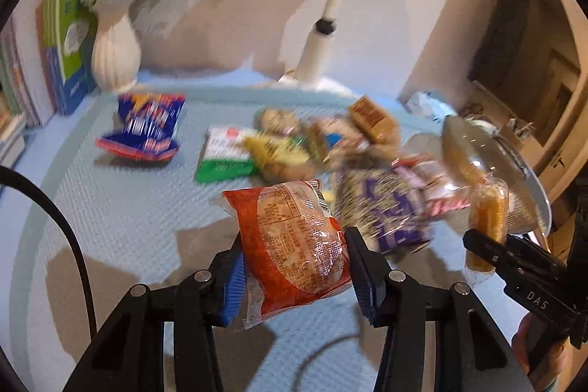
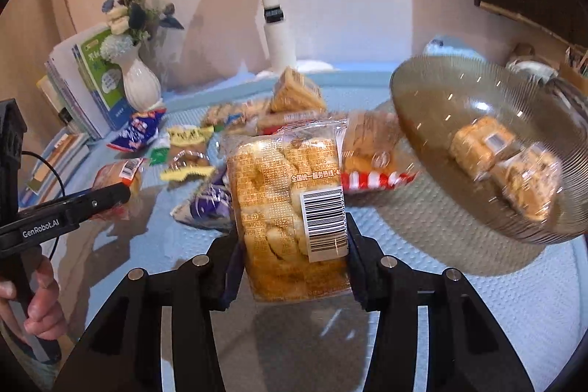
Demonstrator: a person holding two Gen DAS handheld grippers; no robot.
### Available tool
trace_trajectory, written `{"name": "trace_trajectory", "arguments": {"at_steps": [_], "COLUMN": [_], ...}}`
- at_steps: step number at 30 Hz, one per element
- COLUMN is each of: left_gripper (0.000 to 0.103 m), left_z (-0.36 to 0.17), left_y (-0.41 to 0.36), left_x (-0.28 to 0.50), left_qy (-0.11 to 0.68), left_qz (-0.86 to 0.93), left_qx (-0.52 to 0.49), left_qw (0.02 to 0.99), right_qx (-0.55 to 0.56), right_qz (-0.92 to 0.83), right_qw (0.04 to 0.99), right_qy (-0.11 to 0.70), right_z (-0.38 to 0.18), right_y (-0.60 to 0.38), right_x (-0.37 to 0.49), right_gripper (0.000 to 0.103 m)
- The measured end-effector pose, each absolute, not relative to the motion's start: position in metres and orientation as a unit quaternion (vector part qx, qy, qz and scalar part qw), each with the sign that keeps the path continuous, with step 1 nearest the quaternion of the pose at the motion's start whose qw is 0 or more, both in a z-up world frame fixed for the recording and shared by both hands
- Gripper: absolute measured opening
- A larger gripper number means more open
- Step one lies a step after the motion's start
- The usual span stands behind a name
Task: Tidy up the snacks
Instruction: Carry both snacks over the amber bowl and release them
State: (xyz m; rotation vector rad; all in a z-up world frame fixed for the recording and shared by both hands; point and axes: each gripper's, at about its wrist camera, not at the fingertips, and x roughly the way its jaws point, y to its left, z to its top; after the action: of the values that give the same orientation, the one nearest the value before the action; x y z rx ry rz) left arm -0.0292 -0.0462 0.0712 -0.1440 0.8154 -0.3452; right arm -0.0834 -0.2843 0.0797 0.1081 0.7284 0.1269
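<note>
My left gripper (image 1: 296,243) is shut on a red-orange wrapped bun packet (image 1: 290,226), held tilted above the blue mat (image 1: 110,208). My right gripper (image 2: 292,234) is shut on a clear bag of yellow pastries (image 2: 283,186) with a barcode label, held upright. Seen from the left wrist view, the right gripper (image 1: 488,245) and its yellow bag (image 1: 487,212) are at the right edge. The right wrist view shows the left gripper (image 2: 110,197) with the bun packet (image 2: 117,171) at the left. A ribbed glass bowl (image 2: 422,120) to the right holds one wrapped snack (image 2: 492,149).
Loose snacks lie piled mid-mat: a blue chip bag (image 1: 147,127), a green packet (image 1: 224,153), a purple packet (image 1: 386,208). A white vase (image 1: 114,50) with flowers and stacked books (image 1: 62,35) stand at the back left. A white lamp pole (image 1: 323,24) rises behind.
</note>
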Motion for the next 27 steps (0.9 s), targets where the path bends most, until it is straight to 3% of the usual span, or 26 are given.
{"name": "trace_trajectory", "arguments": {"at_steps": [13, 24, 25, 26, 27], "left_gripper": [0.048, 0.048, 0.052, 0.056, 0.068], "left_z": [0.153, 0.156, 0.156, 0.156, 0.156], "left_y": [-0.181, -0.307, -0.312, -0.317, -0.318], "left_x": [0.003, 0.037, 0.039, 0.042, 0.043], "left_qy": [0.33, 0.344, 0.344, 0.342, 0.342], "left_qz": [-0.293, -0.376, -0.38, -0.379, -0.375], "left_qx": [0.004, 0.039, 0.039, 0.04, 0.042], "left_qw": [0.897, 0.86, 0.858, 0.859, 0.86], "right_qx": [0.081, 0.145, 0.149, 0.153, 0.154], "right_qz": [-0.073, -0.152, -0.148, -0.144, -0.146], "right_qw": [0.948, 0.924, 0.923, 0.922, 0.922], "right_qy": [0.299, 0.32, 0.322, 0.326, 0.324], "right_z": [0.146, 0.145, 0.145, 0.144, 0.145], "right_y": [-0.378, -0.462, -0.464, -0.466, -0.467], "right_x": [-0.09, -0.069, -0.066, -0.063, -0.062], "right_gripper": [0.046, 0.047, 0.048, 0.057, 0.064]}}
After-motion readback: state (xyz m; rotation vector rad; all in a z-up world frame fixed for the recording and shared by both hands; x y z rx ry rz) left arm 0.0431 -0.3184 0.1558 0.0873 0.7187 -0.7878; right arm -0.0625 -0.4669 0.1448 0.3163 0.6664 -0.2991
